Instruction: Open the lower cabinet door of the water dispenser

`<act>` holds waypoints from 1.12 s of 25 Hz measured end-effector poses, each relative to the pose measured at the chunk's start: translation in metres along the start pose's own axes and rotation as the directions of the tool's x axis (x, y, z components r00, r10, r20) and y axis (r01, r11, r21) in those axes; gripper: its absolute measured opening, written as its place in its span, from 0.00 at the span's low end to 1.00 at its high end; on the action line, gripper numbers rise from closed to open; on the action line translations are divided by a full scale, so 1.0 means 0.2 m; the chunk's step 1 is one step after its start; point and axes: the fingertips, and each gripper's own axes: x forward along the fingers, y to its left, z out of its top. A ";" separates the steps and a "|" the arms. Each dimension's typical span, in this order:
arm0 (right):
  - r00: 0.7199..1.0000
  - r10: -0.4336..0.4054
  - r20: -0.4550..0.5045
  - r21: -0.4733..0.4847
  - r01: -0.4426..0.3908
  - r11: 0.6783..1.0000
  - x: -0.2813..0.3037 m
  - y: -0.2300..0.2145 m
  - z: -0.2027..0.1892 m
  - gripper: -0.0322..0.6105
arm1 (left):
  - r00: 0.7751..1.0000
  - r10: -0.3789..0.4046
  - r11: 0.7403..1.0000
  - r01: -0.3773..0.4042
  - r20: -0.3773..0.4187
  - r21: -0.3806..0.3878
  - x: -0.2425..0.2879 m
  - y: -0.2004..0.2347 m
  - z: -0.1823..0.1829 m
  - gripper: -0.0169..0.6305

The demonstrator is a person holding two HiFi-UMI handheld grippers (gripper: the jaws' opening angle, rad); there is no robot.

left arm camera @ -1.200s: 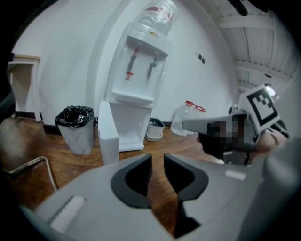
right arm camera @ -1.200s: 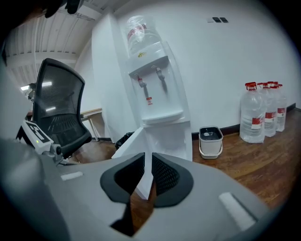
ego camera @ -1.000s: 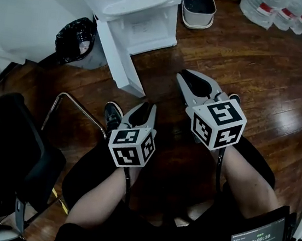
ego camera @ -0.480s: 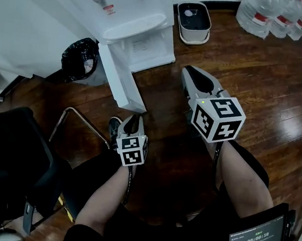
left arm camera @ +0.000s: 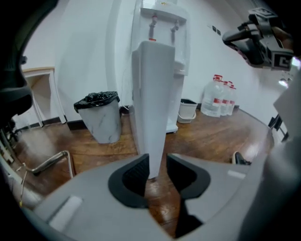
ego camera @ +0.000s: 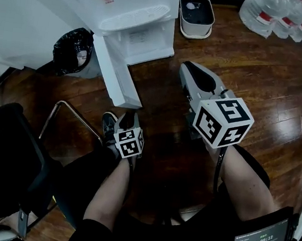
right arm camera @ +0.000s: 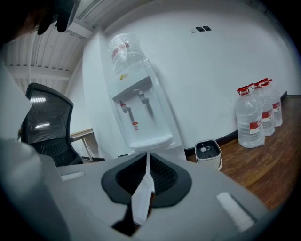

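Observation:
The white water dispenser (ego camera: 127, 9) stands at the top of the head view, and its lower cabinet door (ego camera: 115, 74) is swung out towards me. In the left gripper view the door (left arm camera: 153, 108) shows edge-on. My left gripper (ego camera: 129, 119) is low over the floor, just short of the door's free end. Its jaws (left arm camera: 157, 162) are opening; the door's bottom corner lines up with the gap and the pads do not press on it. To the right, my right gripper (ego camera: 188, 67) is held higher, shut (right arm camera: 147, 159) and empty, and points at the dispenser (right arm camera: 141, 117).
A bin with a black bag (ego camera: 75, 49) stands left of the dispenser. Right of the dispenser sits a small white container (ego camera: 197, 10), with water bottles (ego camera: 281, 13) further right. A black office chair (ego camera: 3, 153) and its metal leg (ego camera: 75, 112) are at my left. A shoe (ego camera: 109, 124) is beside the left gripper.
My left gripper has sunk towards the floor and its jaws have parted. The right gripper has shifted a little and stays shut. The door stands open throughout.

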 end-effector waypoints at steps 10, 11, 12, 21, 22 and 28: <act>1.000 0.001 -0.028 0.049 0.001 0.999 0.09 -0.04 0.00 0.09 | 0.998 -0.044 0.996 0.048 -0.044 0.077 0.18 0.02 0.01 0.35; 1.000 0.001 -0.030 0.049 0.000 0.999 0.10 -0.05 0.00 0.09 | 0.998 -0.048 0.996 0.051 -0.042 0.070 0.19 0.01 0.02 0.34; 0.999 0.003 -0.033 0.049 -0.001 0.999 0.11 -0.05 0.01 0.09 | 0.998 -0.052 0.996 0.055 -0.040 0.065 0.19 0.00 0.03 0.34; 0.997 0.021 -0.073 0.079 -0.015 0.997 0.17 -0.07 -0.01 0.09 | 0.993 -0.114 0.991 0.116 -0.043 0.071 0.25 -0.16 0.07 0.31; 0.997 0.018 -0.073 0.085 -0.012 0.996 0.17 -0.07 -0.01 0.09 | 0.992 -0.115 0.991 0.118 -0.046 0.069 0.26 -0.17 0.08 0.30; 0.997 0.014 -0.070 0.087 -0.008 0.996 0.19 -0.10 0.03 0.09 | 0.989 -0.128 0.989 0.132 -0.071 0.067 0.30 -0.27 0.12 0.29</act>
